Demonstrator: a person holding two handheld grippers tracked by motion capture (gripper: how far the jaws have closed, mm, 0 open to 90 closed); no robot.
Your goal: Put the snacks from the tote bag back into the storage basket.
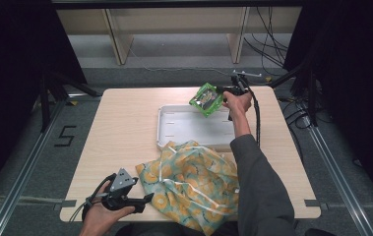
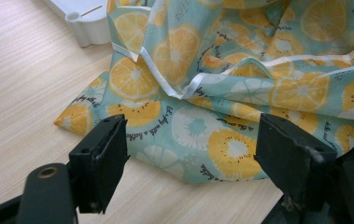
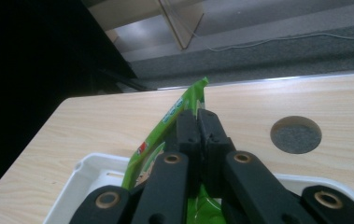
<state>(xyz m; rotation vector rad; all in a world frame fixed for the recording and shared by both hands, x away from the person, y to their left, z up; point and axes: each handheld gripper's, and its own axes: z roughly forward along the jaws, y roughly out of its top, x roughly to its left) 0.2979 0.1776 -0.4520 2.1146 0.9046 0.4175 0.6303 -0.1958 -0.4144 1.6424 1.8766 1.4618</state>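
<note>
Right tool: the right tool (image 1: 222,89) has its jaws pinched tight on the top edge of the green packet (image 1: 206,100), so the packet hangs free and can be lowered without crumpling.
Green packet: in the air above the far right corner of the white tray (image 1: 174,129), tilted, not touching it; in the right gripper view its green film (image 3: 165,125) rises between the closed jaws over the tray's rim (image 3: 79,175).
Likely purpose: the packet seems bound for the tray, held by an edge to drop in flat.
Left tool: the left tool (image 1: 147,198) rests low at the near edge of the desk (image 1: 120,123), jaws wide apart and gripping nothing, aimed at the cloth's corner, probably ready to steady or lift it.
Lemon-print cloth: the cloth (image 1: 194,182) lies crumpled on the desk, its far edge overlapping the tray's near rim; in the left gripper view its corner (image 2: 188,140) sits between the spread jaws, untouched.
Counts: one packet, one tray, one cloth, two tools, one round hole (image 3: 296,134) in the desk.
</note>
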